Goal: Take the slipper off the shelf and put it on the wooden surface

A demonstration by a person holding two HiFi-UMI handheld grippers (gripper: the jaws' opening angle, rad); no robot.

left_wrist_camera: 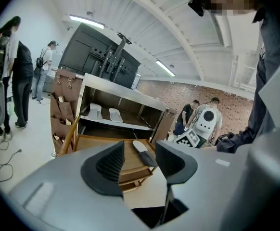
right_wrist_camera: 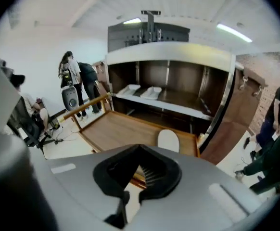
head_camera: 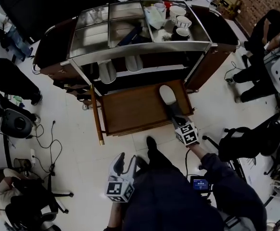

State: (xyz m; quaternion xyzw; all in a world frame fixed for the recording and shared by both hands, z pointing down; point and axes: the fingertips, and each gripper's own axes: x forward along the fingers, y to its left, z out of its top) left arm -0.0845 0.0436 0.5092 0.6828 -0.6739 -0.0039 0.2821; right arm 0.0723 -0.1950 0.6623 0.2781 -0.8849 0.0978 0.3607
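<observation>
A white slipper point(head_camera: 168, 94) lies on the pulled-out wooden surface point(head_camera: 130, 109) of the cart, near its right edge. My right gripper point(head_camera: 172, 110) reaches it from the front, and its jaws stand close together on the heel. In the right gripper view only the slipper's toe point(right_wrist_camera: 168, 141) shows beyond the right gripper point(right_wrist_camera: 139, 170). Two more white slippers point(head_camera: 107, 72) point(head_camera: 133, 63) sit on the shelf behind. My left gripper point(head_camera: 124, 161) hangs low over the floor, away from the cart. In the left gripper view the left gripper point(left_wrist_camera: 139, 163) has its jaws apart with nothing between them.
The cart's glass top carries cups and a bag point(head_camera: 176, 20) at the back right. A wooden rail point(head_camera: 96, 113) runs along the surface's left side. People, chairs point(head_camera: 248, 141) and floor cables point(head_camera: 44, 138) ring the cart.
</observation>
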